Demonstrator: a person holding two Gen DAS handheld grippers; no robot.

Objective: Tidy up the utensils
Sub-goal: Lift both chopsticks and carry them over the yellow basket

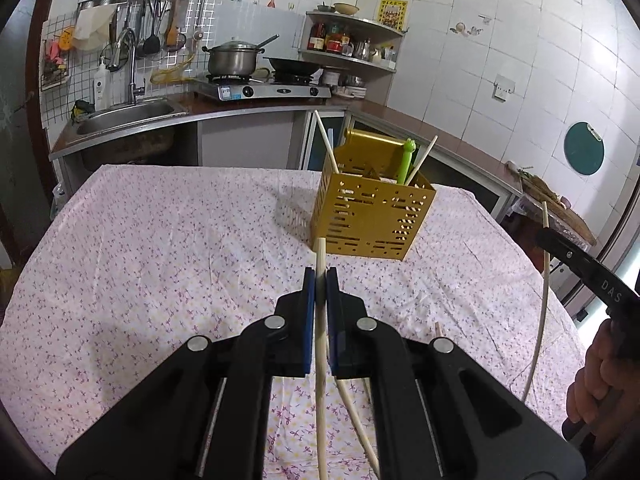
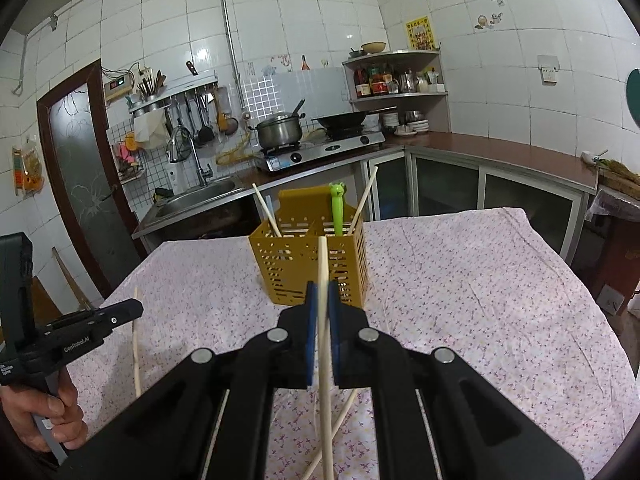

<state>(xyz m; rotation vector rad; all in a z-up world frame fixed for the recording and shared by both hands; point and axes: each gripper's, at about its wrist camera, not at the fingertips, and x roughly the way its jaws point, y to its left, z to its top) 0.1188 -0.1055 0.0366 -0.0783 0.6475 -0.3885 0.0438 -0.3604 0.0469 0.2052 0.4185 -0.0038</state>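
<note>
A gold perforated utensil holder [image 1: 370, 216] stands on the floral tablecloth [image 1: 160, 240]; it also shows in the right wrist view [image 2: 312, 264]. It holds two pale chopsticks [image 1: 328, 144] and a green frog-topped utensil [image 1: 406, 160]. My left gripper [image 1: 320, 276] is shut on a pale chopstick [image 1: 321, 360], its tip near the holder's base. My right gripper [image 2: 322, 292] is shut on another chopstick [image 2: 325, 360], pointing at the holder. Loose chopsticks [image 2: 340, 420] lie on the cloth below the grippers. Each gripper shows in the other's view: right [image 1: 548, 236], left [image 2: 136, 308].
A kitchen counter runs behind the table with a sink [image 1: 128, 116], a gas stove [image 1: 264, 88] with a pot and a wok, and a corner shelf of bottles [image 1: 348, 40]. A door [image 2: 88, 184] stands at the left.
</note>
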